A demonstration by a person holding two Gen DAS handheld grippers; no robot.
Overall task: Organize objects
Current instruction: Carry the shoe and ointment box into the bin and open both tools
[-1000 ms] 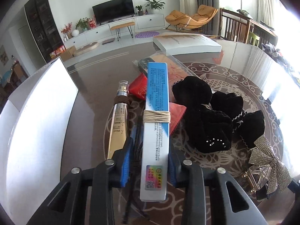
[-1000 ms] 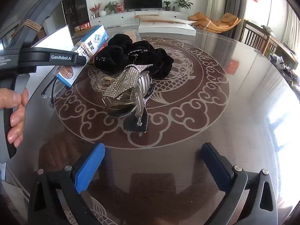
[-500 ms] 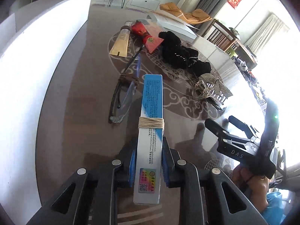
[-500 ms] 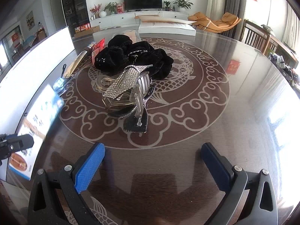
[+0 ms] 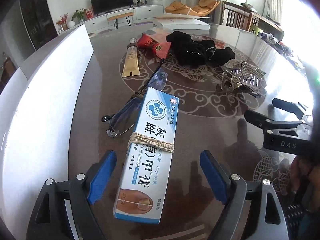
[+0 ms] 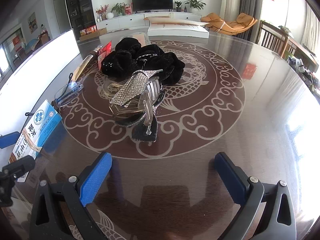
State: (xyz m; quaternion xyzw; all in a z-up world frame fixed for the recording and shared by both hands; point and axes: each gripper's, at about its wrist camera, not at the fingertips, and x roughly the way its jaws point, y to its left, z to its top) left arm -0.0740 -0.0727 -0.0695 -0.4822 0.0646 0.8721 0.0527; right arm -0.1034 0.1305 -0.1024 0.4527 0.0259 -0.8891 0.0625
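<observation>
A blue and white cream box [image 5: 149, 152] tied with string lies flat on the table between the wide-open jaws of my left gripper [image 5: 158, 175], untouched by the pads. It also shows at the left edge of the right wrist view [image 6: 36, 132]. My right gripper [image 6: 162, 172] is open and empty over the bare table, short of a pile of hair clips [image 6: 138, 98] with a rhinestone bow. Glasses [image 5: 130, 112] lie just beyond the box. A gold tube [image 5: 131, 62], red packets [image 5: 154, 45] and black scrunchies [image 5: 198, 50] lie further back.
A white box wall [image 5: 40, 104] runs along the left side of the table. Another white box [image 6: 178, 30] stands at the far edge. The dark glass table [image 6: 250, 120] has a round pattern. My right gripper shows at the right of the left wrist view [image 5: 280, 128].
My left gripper carried the box back to the near left of the table, laid it flat and opened, letting it go. The right gripper has not moved.
</observation>
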